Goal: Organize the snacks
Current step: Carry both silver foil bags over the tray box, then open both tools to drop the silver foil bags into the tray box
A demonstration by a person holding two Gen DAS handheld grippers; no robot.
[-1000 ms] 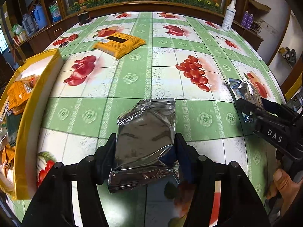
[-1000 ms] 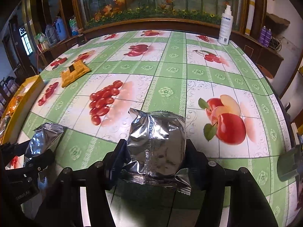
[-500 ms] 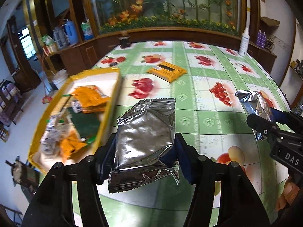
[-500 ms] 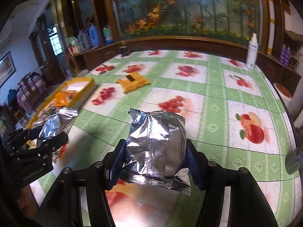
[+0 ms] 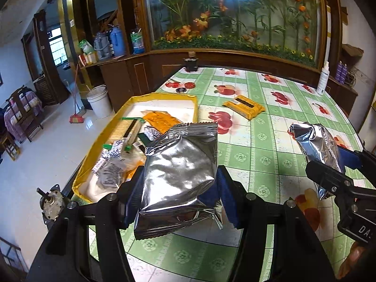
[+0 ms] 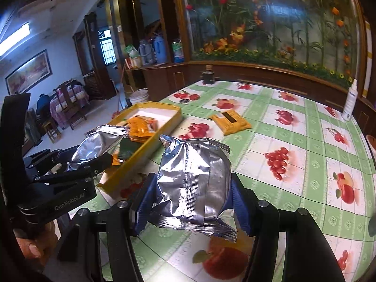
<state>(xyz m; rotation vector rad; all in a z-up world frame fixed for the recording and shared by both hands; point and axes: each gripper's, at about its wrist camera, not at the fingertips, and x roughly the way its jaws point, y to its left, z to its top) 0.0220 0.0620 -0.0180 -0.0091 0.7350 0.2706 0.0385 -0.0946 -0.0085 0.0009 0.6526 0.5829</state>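
each gripper, left (image 5: 178, 185) and right (image 6: 191, 188), clamps a silver packet (image 5: 181, 178) (image 6: 195, 183) aloft, ready for the yellow tray (image 5: 94, 148) ahead to its left

Daylight is coming in through a window (image 5: 56, 45) at the upper left of both views, and a ceiling lamp (image 6: 14, 36) is glowing at the far left of the right wrist view. Glare is bouncing off the silver packets (image 5: 178, 178) (image 6: 197, 183) and the white floor (image 5: 47, 145). Fisheye distortion is bending the table edge (image 5: 347, 110), and the corners are darkening. Focus is holding sharp centrally, softening toward the edges.
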